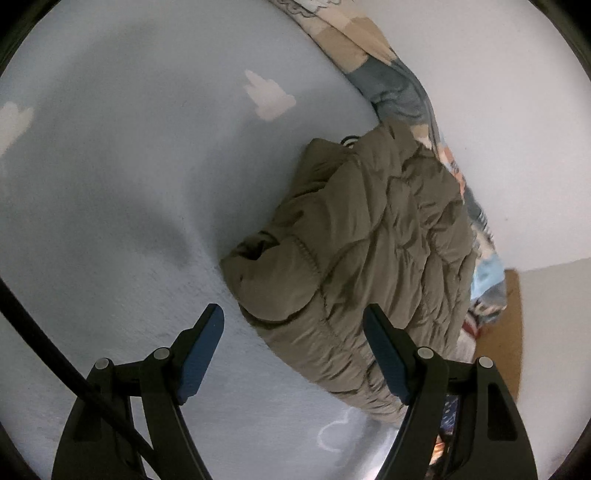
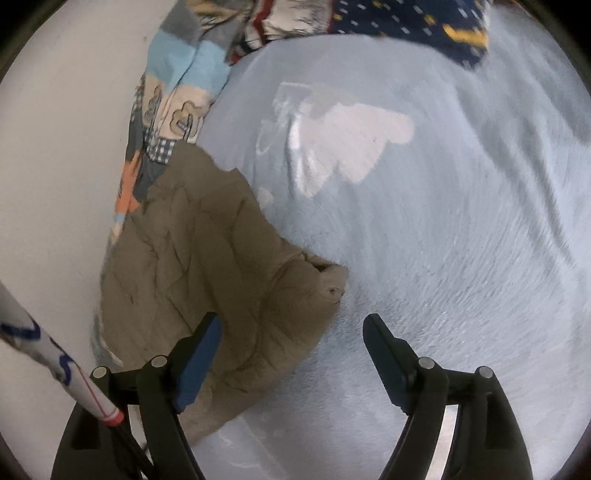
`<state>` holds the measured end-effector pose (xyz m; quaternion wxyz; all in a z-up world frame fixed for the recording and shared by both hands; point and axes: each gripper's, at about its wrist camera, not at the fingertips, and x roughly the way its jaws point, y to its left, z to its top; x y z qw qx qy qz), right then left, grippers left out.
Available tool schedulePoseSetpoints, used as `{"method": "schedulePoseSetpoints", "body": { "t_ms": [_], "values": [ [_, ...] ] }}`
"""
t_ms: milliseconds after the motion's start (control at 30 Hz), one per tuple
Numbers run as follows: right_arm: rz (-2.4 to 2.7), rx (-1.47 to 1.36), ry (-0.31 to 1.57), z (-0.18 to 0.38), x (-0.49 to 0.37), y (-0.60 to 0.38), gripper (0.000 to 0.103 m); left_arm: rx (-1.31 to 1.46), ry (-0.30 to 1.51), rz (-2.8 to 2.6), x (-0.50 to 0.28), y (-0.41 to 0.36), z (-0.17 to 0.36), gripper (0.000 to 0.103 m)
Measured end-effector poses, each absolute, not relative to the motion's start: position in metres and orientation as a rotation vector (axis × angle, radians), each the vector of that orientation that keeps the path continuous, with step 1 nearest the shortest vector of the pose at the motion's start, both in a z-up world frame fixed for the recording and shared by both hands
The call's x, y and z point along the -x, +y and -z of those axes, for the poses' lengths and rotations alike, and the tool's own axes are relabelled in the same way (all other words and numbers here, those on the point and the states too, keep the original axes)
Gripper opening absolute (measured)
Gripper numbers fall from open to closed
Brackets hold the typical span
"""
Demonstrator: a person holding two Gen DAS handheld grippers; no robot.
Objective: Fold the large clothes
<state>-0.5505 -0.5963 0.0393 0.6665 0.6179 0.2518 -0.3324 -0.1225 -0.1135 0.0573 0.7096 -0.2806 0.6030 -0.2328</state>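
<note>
Left wrist: patchwork quilt (image 1: 402, 92) borders folded jacket (image 1: 369, 236).

A pale blue bed sheet (image 1: 122, 177) printed with white clouds (image 1: 267, 94) covers the bed. A patchwork quilt (image 1: 399, 79) in blue, beige and orange is bunched along the white wall (image 1: 491, 110). A navy patterned cloth (image 2: 417, 22) lies at the sheet's far edge.

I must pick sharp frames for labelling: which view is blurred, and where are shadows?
Right wrist view: motion blur smears the blue bedsheet and jacket. Left wrist view: sharper; a soft shadow lies on the bedsheet left of the jacket; edges bend.
</note>
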Motion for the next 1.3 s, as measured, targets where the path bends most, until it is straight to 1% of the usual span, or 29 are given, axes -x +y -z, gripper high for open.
{"method": "schedulePoseSetpoints", "body": {
  "t_ms": [200, 533, 633, 667, 700, 733, 767, 800, 867, 967, 1000, 1067, 1300],
  "values": [
    [0.693, -1.551, 0.450, -0.013, 0.547, -0.595, 0.085, 0.733, 1.321, 0.520, 0.125, -0.113, -0.047, 0.077],
    [0.688, -1.582, 0.399, 0.010, 0.523, -0.595, 0.087, 0.777, 1.327, 0.526, 0.113, -0.133, -0.023, 0.078],
    [0.660, -1.576, 0.380, 0.015, 0.515, -0.600, 0.088, 0.731, 1.307, 0.529, 0.108, -0.140, -0.025, 0.078],
    [0.653, -1.560, 0.381, 0.014, 0.513, -0.601, 0.083, 0.693, 1.298, 0.530, 0.109, -0.141, -0.027, 0.077],
    [0.671, -1.525, 0.399, 0.010, 0.510, -0.601, 0.071, 0.606, 1.272, 0.525, 0.110, -0.149, -0.036, 0.075],
    [0.680, -1.479, 0.430, 0.006, 0.506, -0.601, 0.067, 0.545, 1.252, 0.527, 0.111, -0.155, -0.042, 0.073],
    [0.690, -1.431, 0.456, 0.000, 0.503, -0.600, 0.060, 0.437, 1.212, 0.527, 0.114, -0.166, -0.052, 0.069],
    [0.708, -1.362, 0.490, -0.009, 0.498, -0.599, 0.053, 0.324, 1.166, 0.514, 0.119, -0.177, -0.063, 0.068],
    [0.740, -1.223, 0.565, -0.025, 0.485, -0.593, 0.048, 0.107, 1.075, 0.499, 0.132, -0.200, -0.079, 0.068],
    [0.814, -0.896, 0.707, -0.060, 0.455, -0.578, 0.044, -0.089, 0.957, 0.472, 0.151, -0.221, -0.093, 0.066],
    [0.838, -0.758, 0.750, -0.072, 0.442, -0.569, 0.043, -0.115, 0.939, 0.469, 0.153, -0.224, -0.095, 0.066],
    [0.862, -0.588, 0.787, -0.087, 0.426, -0.555, 0.042, -0.109, 0.941, 0.472, 0.152, -0.223, -0.096, 0.066],
    [0.870, -0.451, 0.826, -0.097, 0.416, -0.551, 0.040, -0.102, 0.942, 0.497, 0.149, -0.220, -0.099, 0.065]
  ]
}}
